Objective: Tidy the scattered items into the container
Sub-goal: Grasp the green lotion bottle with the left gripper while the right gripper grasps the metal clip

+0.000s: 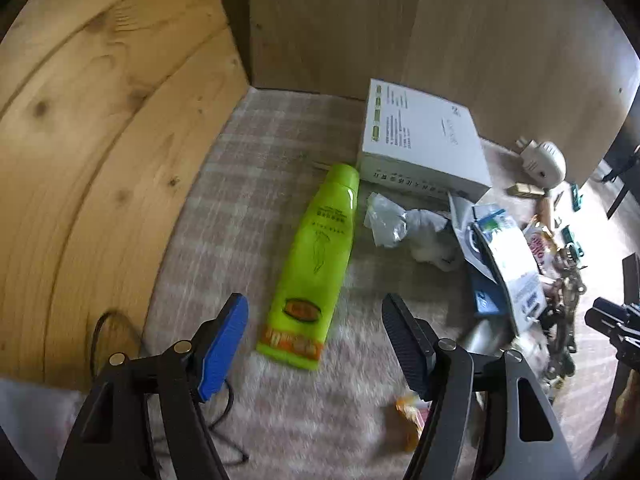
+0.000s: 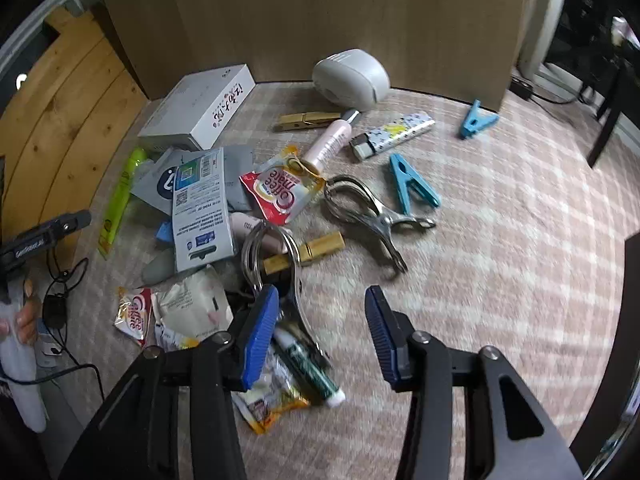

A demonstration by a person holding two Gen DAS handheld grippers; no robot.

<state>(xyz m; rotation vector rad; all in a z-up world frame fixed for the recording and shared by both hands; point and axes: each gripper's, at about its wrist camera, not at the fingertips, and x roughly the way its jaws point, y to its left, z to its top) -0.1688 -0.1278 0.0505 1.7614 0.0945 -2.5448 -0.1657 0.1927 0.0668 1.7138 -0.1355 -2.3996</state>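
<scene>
A lime-green bottle (image 1: 316, 252) lies flat on the checked carpet (image 1: 248, 184). My left gripper (image 1: 314, 304) hovers over its lower end, open wide, the jaws straddling it without touching. My right gripper (image 2: 322, 294) is open above the carpet with nothing between its fingers. Just to its left is a pile of clutter: a white-and-blue card package (image 2: 200, 216), coffee creamer sachets (image 2: 280, 192), a metal clip (image 2: 368, 208), a wooden peg (image 2: 308, 252) and a green-and-white tube (image 2: 312, 372). The green bottle (image 2: 120, 196) is also seen at the pile's left edge.
A white box (image 1: 424, 140) lies behind the bottle beside a grey plug-in device (image 2: 352, 78). Blue pegs (image 2: 412, 188), a pink tube (image 2: 330, 142) and another wooden peg (image 2: 308, 120) lie farther back. A pine panel (image 1: 100, 160) borders the left, a brown board (image 2: 320, 20) the back. A black cable (image 2: 60, 300) trails left.
</scene>
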